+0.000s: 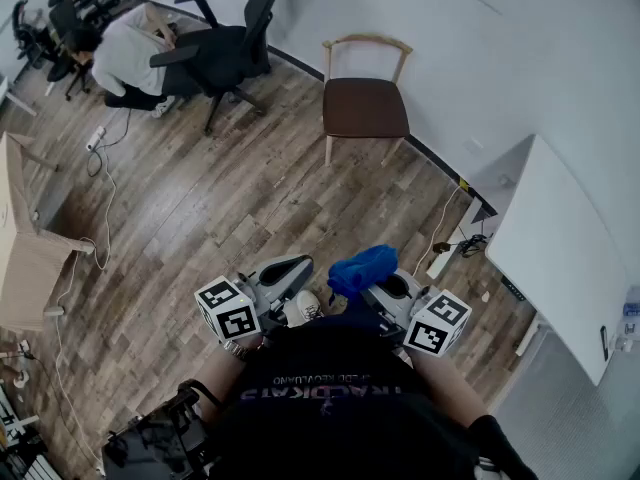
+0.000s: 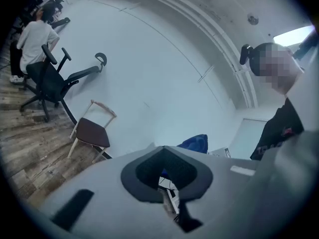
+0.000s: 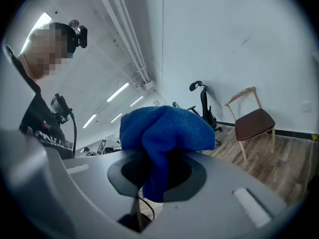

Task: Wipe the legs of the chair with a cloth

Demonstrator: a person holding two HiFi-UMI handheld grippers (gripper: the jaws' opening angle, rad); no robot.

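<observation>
A wooden chair with a brown seat and pale legs stands against the white wall, well ahead of me. It also shows as the chair and the chair in the two gripper views. My right gripper is shut on a bunched blue cloth, held close to my body. The cloth hangs over and between the jaws of the right gripper. My left gripper is beside it, and the left gripper is shut and holds nothing. Both are far from the chair.
A black office chair and a seated person are at the back left. A white table stands to the right, with cables on the floor by it. A cardboard box sits at the left, on a wood floor.
</observation>
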